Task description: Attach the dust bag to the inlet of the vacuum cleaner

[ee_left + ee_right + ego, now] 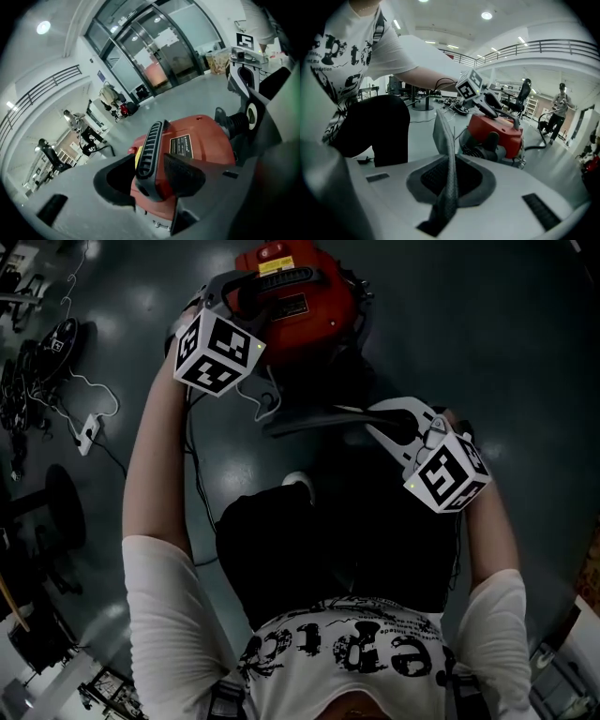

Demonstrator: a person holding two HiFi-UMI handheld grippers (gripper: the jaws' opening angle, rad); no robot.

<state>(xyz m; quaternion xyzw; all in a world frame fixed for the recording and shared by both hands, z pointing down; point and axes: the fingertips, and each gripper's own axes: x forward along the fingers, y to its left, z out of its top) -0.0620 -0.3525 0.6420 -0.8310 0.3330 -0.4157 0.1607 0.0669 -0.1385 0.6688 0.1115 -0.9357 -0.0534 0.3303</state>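
The red vacuum cleaner (302,298) stands on the grey floor ahead of me. My left gripper (258,287) is over its top, and in the left gripper view the left gripper (150,180) is open, with the black ribbed carry handle (151,150) between the jaws and a gap beside the right pad. My right gripper (375,420) is shut on a thin grey sheet, the dust bag (446,150), which stands edge-on between its pads. That dust bag (314,418) hangs just in front of the vacuum's near side. A black ribbed hose stub (233,124) shows on the vacuum's right.
Cables and a white power strip (88,432) lie on the floor at the left, beside a round black stand base (64,504). My dark trousers (309,549) fill the space below the grippers. Glass doors (154,51) and people (559,112) are far off.
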